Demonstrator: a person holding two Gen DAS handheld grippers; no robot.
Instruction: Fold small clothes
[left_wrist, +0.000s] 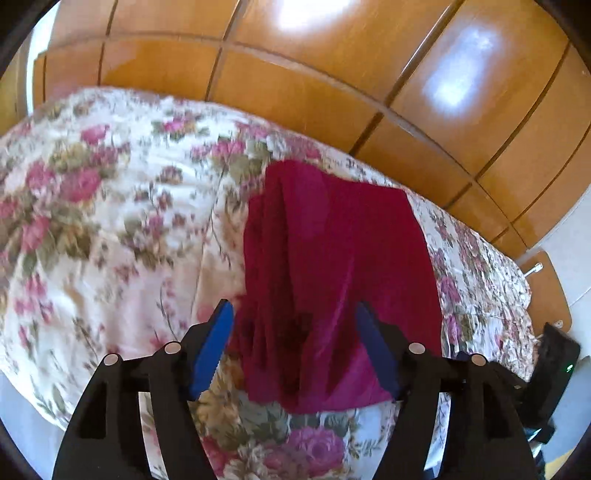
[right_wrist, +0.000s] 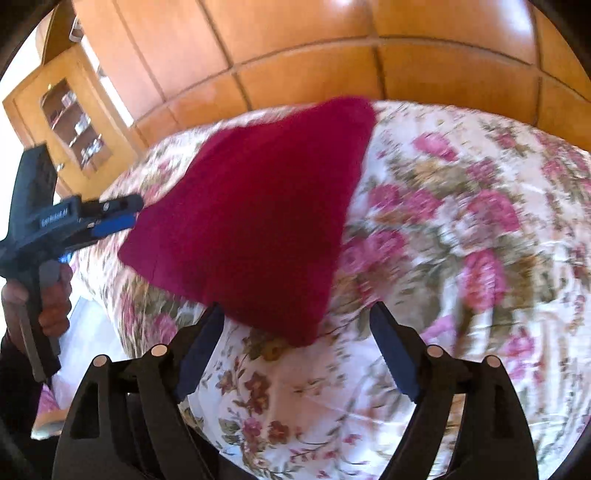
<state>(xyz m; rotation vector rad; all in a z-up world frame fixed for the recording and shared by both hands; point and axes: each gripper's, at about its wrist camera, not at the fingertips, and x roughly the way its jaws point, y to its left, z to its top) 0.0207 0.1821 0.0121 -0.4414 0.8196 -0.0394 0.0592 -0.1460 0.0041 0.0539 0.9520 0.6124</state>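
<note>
1. The black plastic body of the left gripper (right_wrist: 127, 216), seen from the right wrist camera, bears one line of small white lettering; blur leaves it unreadable.
2. No other text, number or sign shows in either view.

A bed under a white bedspread printed with pink roses and green leaves (right_wrist: 461, 229) fills the foreground. Behind its far edge stands a glossy orange-brown wooden wardrobe of panelled doors (left_wrist: 295, 74), with bright patches of light reflected on them. In the right wrist view, a small glass-fronted wooden cabinet (right_wrist: 70, 122) stands at the left, holding blurred small items.
</note>
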